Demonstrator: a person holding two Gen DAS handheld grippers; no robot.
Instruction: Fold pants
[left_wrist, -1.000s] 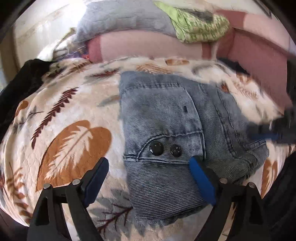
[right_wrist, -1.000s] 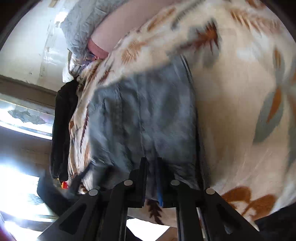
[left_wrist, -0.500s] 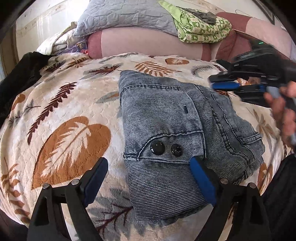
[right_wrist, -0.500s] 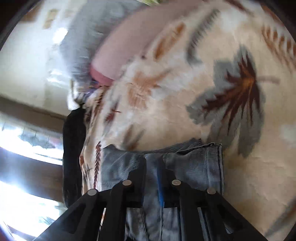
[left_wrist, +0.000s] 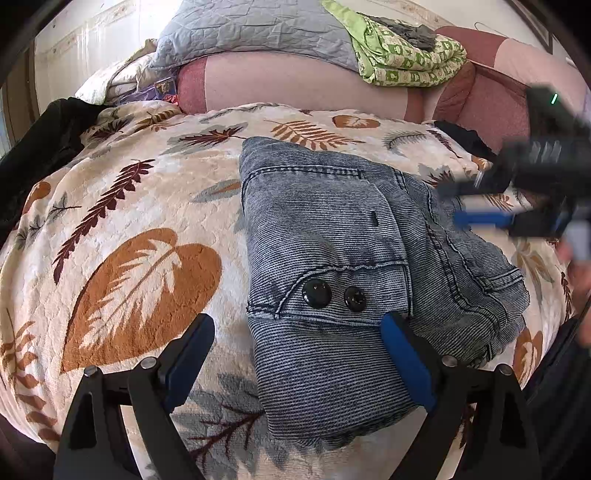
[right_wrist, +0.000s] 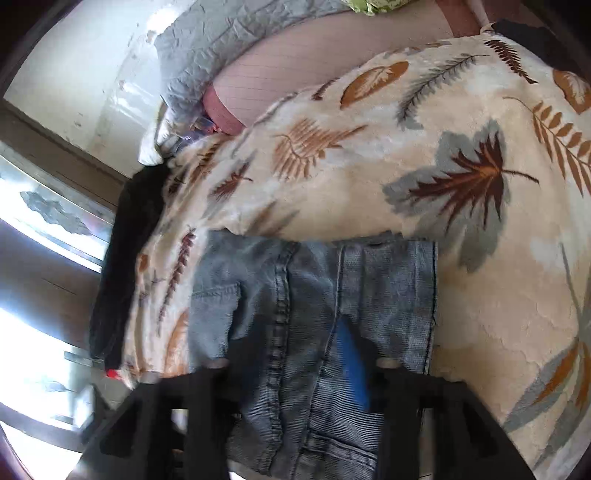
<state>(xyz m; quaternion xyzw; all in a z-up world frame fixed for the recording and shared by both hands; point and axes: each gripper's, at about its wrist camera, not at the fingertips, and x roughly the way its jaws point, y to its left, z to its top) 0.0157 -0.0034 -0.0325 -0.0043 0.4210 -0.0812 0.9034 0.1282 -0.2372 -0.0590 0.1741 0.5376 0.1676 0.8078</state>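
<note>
Nearest you: your left gripper (left_wrist: 297, 341), jaws wide apart, gripping nothing, its right blue pad (left_wrist: 404, 360) touching the near edge of the folded jeans.

Item, folded jeans (left_wrist: 332, 254): grey-blue denim, two black buttons (left_wrist: 334, 294) facing up, lying in a compact bundle on the leaf-print blanket (left_wrist: 140, 266).

At their right side: your right gripper (right_wrist: 295, 354), blurred, jaws opening, denim below and between them but not clamped.

Beyond: a pink bolster (left_wrist: 295, 86), a grey quilted pillow (left_wrist: 255, 29) and a green patterned cloth (left_wrist: 402, 55).
</note>
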